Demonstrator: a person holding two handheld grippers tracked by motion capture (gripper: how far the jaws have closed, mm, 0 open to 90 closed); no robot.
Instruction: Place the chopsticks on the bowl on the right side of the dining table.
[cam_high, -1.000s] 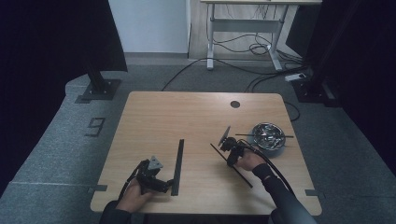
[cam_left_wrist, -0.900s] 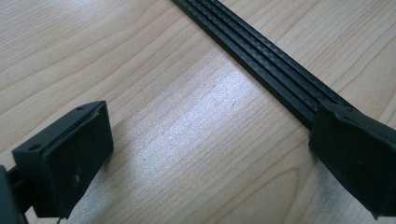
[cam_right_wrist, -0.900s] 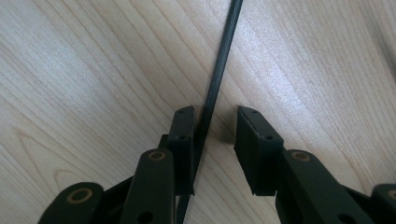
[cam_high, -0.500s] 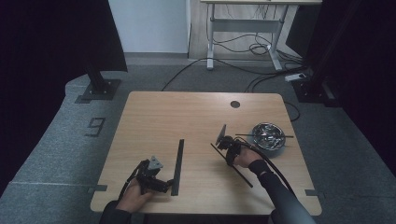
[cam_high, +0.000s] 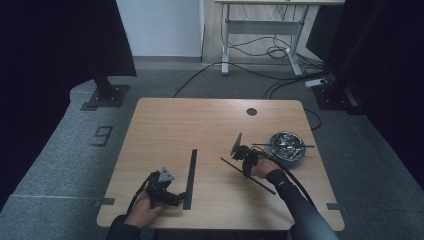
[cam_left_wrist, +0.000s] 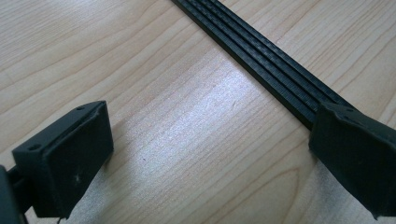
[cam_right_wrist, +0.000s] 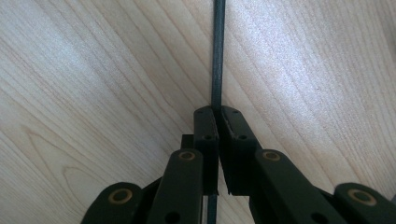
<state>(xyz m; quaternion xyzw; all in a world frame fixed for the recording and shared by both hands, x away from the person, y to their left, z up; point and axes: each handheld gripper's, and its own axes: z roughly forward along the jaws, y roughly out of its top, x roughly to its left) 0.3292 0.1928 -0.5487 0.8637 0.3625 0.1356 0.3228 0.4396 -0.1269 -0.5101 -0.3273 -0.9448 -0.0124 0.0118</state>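
Right hand-held gripper (cam_right_wrist: 217, 116): jaws pressed together on a thin black rod (cam_right_wrist: 218, 51), which passes between them and runs on over the wood.
Left hand-held gripper (cam_left_wrist: 210, 154): jaws spread wide, bare wood between them; one jaw covers the near end of a flat black strip (cam_left_wrist: 261, 60).
Rod position: in the high view the thin black rod (cam_high: 247, 176) lies slanted across the table (cam_high: 210, 120), right of centre, under the right hand-held gripper (cam_high: 241, 152).
Strip position: the flat black strip (cam_high: 190, 176) lies lengthwise left of centre, its near end beside the left hand-held gripper (cam_high: 172, 196).
Hidden or cut off: the strip's near end is under a jaw in the left gripper view; the rod's near end is out of frame.
Hard to make out: contents of the metal bowl (cam_high: 287, 145) at the table's right edge, with a thin stick across it.
Writing: a "9" mark (cam_high: 102, 136) on the grey floor left of the table.
Hand pose: both forearms enter from the bottom; the right one, in a dark sleeve, reaches farther forward.
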